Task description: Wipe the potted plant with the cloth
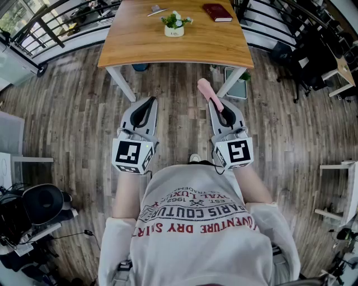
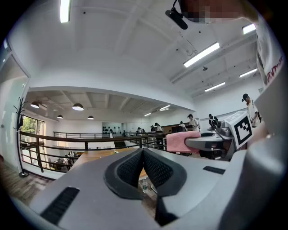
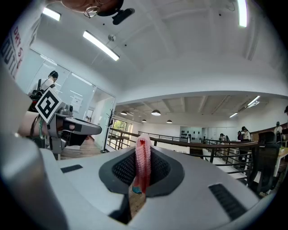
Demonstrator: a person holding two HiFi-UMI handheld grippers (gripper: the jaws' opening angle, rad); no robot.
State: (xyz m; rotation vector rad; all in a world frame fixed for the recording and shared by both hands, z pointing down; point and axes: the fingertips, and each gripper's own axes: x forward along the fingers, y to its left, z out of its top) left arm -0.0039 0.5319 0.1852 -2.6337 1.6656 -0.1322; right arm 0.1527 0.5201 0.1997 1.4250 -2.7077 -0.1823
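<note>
A small potted plant (image 1: 174,24) with white flowers stands in a white pot on the far middle of the wooden table (image 1: 184,47). My right gripper (image 1: 218,104) is shut on a folded pink cloth (image 1: 209,92), which sticks out past its jaws; in the right gripper view the cloth (image 3: 143,161) stands upright between the pads. My left gripper (image 1: 146,104) is shut with nothing in it; its pads meet in the left gripper view (image 2: 142,167). Both grippers are held level in front of the person, short of the table's near edge. The pink cloth (image 2: 183,141) also shows in the left gripper view.
On the table lie a dark red book (image 1: 217,12) at the far right and a small metal tool (image 1: 157,10) at the far left. Black chairs (image 1: 305,58) stand to the right, a railing (image 1: 56,28) to the left, wooden floor (image 1: 72,111) around.
</note>
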